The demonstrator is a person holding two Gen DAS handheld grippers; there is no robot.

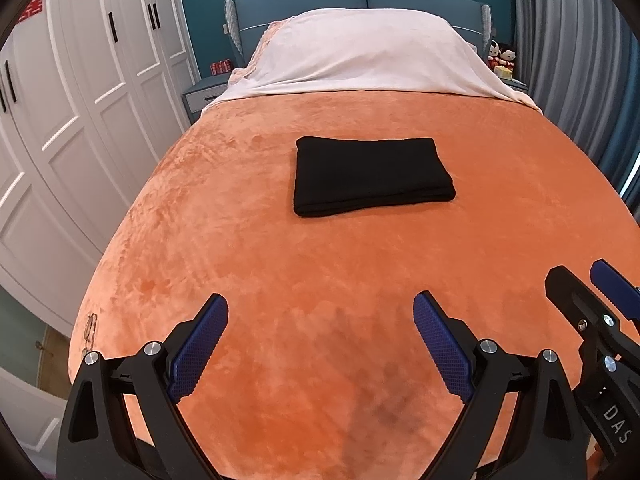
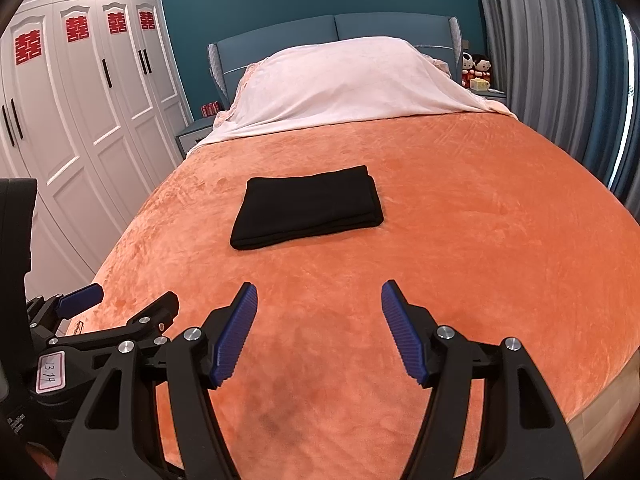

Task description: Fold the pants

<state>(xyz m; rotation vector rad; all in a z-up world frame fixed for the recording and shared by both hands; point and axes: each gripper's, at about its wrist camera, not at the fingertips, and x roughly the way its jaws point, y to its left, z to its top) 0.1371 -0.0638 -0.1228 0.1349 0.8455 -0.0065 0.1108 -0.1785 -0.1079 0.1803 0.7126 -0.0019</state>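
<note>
Pants [image 1: 370,174] lie as a compact black rectangle, layered edges showing along the near side, on the orange blanket [image 1: 320,280] of the bed, in the middle of the bed and well beyond both tools. Left tongs [image 1: 320,340] are spread wide and hold nothing; right tongs [image 2: 319,330] are likewise wide apart and empty, both hovering over bare blanket near the foot of the bed. Judgement: fold looks complete, so the main risk from here is disturbance. A further reach with parted blue pads [image 2: 240,332] could snag the top layer and drag it, opening the stack, since the plush blanket likely grips the bottom layer while the upper ones slide. The two tools sit just beside each other, so a careless pull-back could knock them together. Legible writing: "DAS" on the right tool body, seen from the left wrist view; a handwritten tag reading "13.14" [image 2: 50,372] on the left tool; red double-happiness paper cuts [image 2: 76,30] on the white wardrobe doors [image 2: 100,120], far left.
</note>
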